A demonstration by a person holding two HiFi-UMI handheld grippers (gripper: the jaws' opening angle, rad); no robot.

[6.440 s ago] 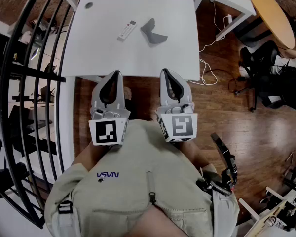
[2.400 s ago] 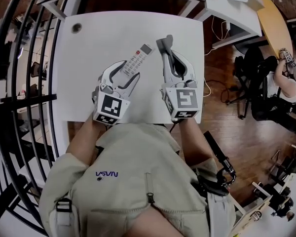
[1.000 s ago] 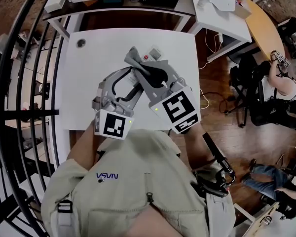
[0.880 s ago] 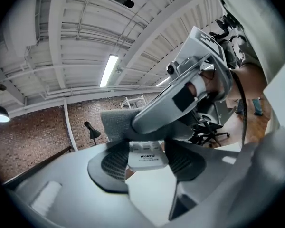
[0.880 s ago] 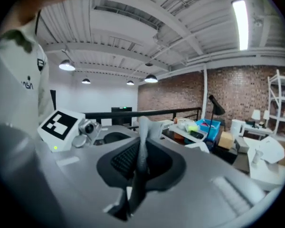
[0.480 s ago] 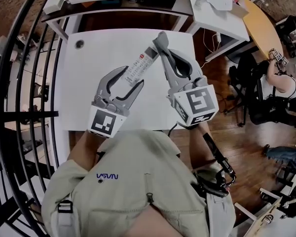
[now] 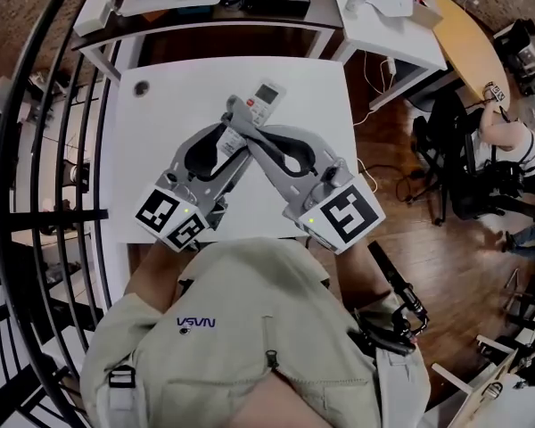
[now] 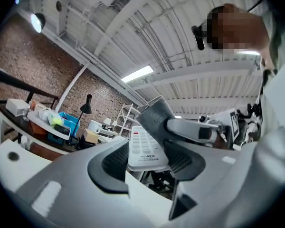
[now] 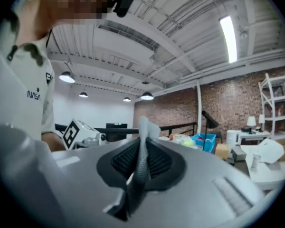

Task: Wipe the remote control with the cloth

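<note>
Over the white table (image 7: 152,150), the left gripper (image 7: 225,141) has its jaws pinching the slim white plastic remote control (image 7: 266,94), whose long axis points toward the far-right corner. The right gripper (image 7: 248,123) has its jaws clamped on the grey cloth (image 7: 239,110).

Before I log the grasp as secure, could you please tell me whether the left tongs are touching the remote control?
Touching. The left gripper view shows the left tongs with ribbed pads pressed against both long edges of the remote control.

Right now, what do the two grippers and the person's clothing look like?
Both the left gripper and the right gripper are light grey plastic, with long curved jaws and black ribbed pads. Each carries a white cube with black square markers. The person wears a beige short-sleeved shirt.
</note>
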